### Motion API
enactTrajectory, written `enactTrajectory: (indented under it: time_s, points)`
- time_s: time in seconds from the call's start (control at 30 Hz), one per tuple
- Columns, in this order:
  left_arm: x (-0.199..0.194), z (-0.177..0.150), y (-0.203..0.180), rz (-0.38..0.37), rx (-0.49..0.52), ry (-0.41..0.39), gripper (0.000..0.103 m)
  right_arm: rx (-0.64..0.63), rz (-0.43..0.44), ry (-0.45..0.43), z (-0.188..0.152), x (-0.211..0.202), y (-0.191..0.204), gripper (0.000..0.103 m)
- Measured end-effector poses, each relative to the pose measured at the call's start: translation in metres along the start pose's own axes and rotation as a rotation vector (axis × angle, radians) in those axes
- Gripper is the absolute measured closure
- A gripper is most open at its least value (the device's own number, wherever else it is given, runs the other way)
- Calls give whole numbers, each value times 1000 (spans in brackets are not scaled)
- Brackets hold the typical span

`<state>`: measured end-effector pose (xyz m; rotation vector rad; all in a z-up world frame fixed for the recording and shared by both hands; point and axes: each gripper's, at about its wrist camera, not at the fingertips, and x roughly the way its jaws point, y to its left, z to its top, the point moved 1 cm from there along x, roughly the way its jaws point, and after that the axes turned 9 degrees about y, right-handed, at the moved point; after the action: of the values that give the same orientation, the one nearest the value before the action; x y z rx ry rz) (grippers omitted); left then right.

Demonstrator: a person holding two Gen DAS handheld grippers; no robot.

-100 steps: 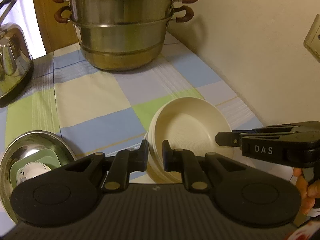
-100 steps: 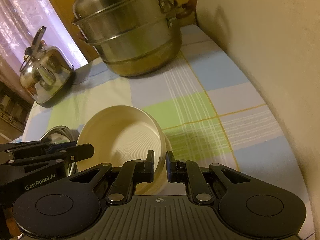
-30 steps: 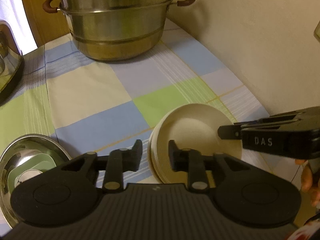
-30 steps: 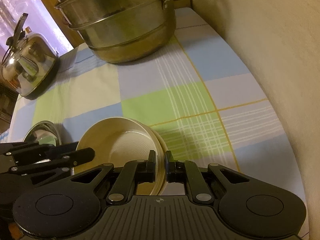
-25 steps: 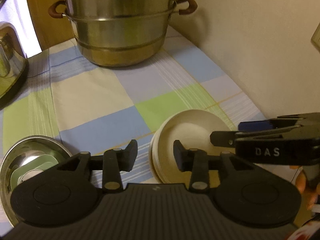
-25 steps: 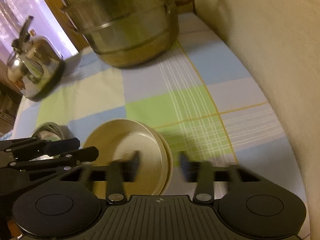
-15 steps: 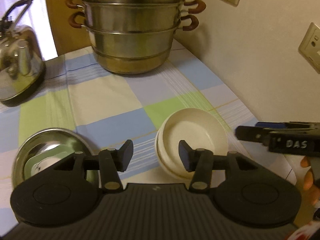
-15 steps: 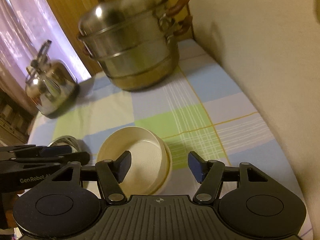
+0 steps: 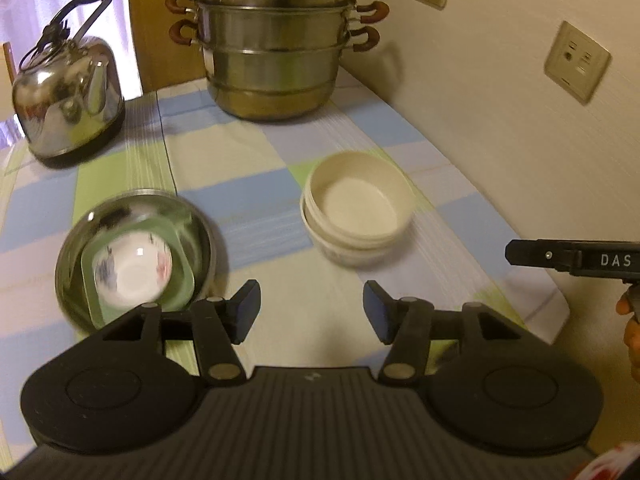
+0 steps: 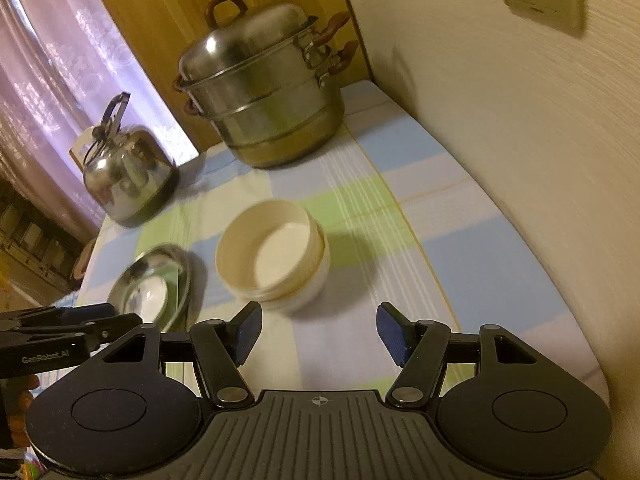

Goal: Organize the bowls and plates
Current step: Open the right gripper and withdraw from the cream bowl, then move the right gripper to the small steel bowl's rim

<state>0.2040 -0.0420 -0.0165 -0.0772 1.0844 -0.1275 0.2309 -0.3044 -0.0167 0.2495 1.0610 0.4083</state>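
Now the left tongs (image 9: 311, 316) are held wide open above the tabletop, and nothing is held between them. The right tongs (image 10: 318, 334) are also spread wide and are empty. Both are kept well back from the dishes.

Two round cream bowls (image 9: 357, 209) are seen stacked one inside the other on the checked blue, green and white cloth (image 9: 256, 184) that covers the tabletop. The stack is set near the middle, closer to the cream wall (image 9: 520, 128). To its left a shiny round metal bowl (image 9: 76, 248) is placed, apart from the stack. A pale green square dish (image 9: 182, 280) is laid inside it, and a small white bowl with painted marks (image 9: 132, 270) is set in the green dish.

At the far end a big steel steamer pot with brown handles (image 9: 276, 40) is stood by the wall, and a shiny steel kettle (image 9: 68, 100) is stood to its left
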Motion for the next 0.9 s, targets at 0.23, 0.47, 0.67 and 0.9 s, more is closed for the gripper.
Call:
enactTrajectory:
  time_s: [0.23, 0.47, 0.67, 0.9]
  points:
    - [-18, -38, -13, -7, -37, 16, 49, -26, -11, 16, -37, -17, -3, 39]
    - [-21, -69, -29, 4, -46, 50, 49, -59, -26, 48, -70, -22, -4, 39]
    - [-17, -88, -43, 6, -40, 78, 49, -110, -47, 86, -98, -20, -4, 39]
    - [-17, -103, -60, 20, -24, 81, 49, -126, -53, 102, -119, -24, -7, 39]
